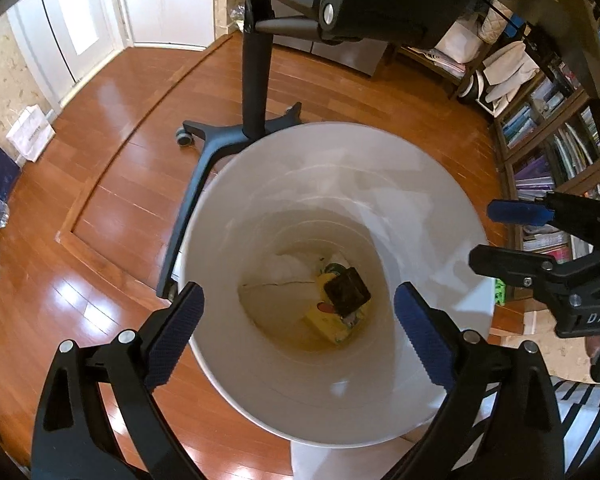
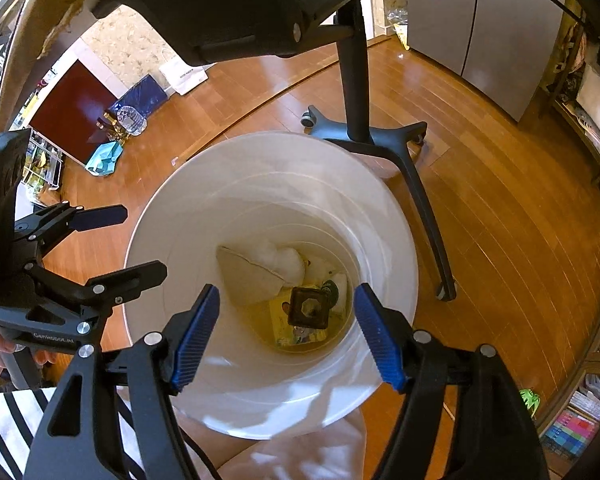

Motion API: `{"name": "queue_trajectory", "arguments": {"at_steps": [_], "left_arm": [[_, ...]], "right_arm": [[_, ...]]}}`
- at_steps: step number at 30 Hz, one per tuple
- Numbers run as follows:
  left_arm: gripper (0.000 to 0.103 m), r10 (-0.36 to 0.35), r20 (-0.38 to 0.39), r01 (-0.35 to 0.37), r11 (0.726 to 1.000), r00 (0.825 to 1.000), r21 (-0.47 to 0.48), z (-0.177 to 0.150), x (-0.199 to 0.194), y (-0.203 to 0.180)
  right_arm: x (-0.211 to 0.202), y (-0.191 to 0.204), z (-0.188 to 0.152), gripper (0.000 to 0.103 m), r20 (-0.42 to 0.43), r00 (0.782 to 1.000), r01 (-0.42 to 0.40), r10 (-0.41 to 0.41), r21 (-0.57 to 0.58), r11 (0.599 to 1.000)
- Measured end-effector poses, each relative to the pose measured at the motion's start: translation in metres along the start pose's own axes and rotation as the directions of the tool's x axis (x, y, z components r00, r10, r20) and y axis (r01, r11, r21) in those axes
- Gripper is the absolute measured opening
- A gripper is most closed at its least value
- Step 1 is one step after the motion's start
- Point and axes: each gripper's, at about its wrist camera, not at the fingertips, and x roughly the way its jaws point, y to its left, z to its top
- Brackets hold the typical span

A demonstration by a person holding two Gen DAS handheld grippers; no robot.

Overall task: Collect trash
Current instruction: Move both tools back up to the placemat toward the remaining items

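1. We hold both grippers above a white bin (image 1: 440, 200) on the wooden floor (image 1: 112, 200), both cameras looking straight down into it.
2. Our left gripper (image 1: 298, 336) has its blue-padded fingers (image 1: 176, 332) spread wide, one at 8 o'clock over the bin rim and one at 4 o'clock, with nothing between them.
3. Our right gripper (image 2: 288, 336) is likewise wide open and empty, its blue fingers (image 2: 196, 332) framing the bin's mouth at 7 and 5 o'clock.
4. The trash lies at the bottom of the bin: a dark square piece (image 1: 346, 292) rests on a yellow printed wrapper (image 1: 332, 324), with white crumpled paper (image 1: 288, 266) at 11 o'clock from them.
5. In the right wrist view the same dark square piece (image 2: 308, 306) sits on the yellow wrapper (image 2: 292, 334), beside a beige torn sheet (image 2: 248, 280) and the white paper (image 2: 278, 260).
6. An office chair (image 1: 256, 80) stands at 12 o'clock, its base touching or just behind the bin; we cannot tell which.
7. Bookshelves (image 1: 548, 148) line the room at 3 o'clock in the left view.
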Motion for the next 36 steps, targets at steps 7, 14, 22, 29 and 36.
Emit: {"name": "queue_trajectory", "arguments": {"at_steps": [7,14,22,29,36], "left_arm": [[0.097,0.06,0.076,-0.065,0.996,0.995,0.059,-0.007,-0.035,-0.012],[0.097,0.009,0.253,-0.035,0.994,0.967,0.099,-0.004,-0.123,-0.03],[0.102,0.002,0.491,-0.04,0.997,0.871,0.066,0.044,-0.195,-0.026],[0.102,0.072,0.504,-0.102,0.994,0.861,0.031,0.107,-0.183,-0.011],[0.102,0.11,0.513,-0.178,0.98,0.852,0.085,0.158,-0.163,-0.015]], "right_arm": [[-0.039,0.006,-0.004,0.069,0.063,0.998,0.027,-0.024,-0.042,0.999],[-0.145,0.041,-0.011,0.089,0.338,0.939,0.143,-0.062,-0.221,0.965],[-0.196,0.015,0.04,0.099,0.561,0.816,0.195,-0.141,-0.038,0.98],[-0.16,-0.023,0.099,0.099,0.475,0.852,0.193,-0.22,0.106,0.975],[-0.131,-0.042,0.128,0.099,0.406,0.897,0.088,-0.176,0.227,0.97]]}}
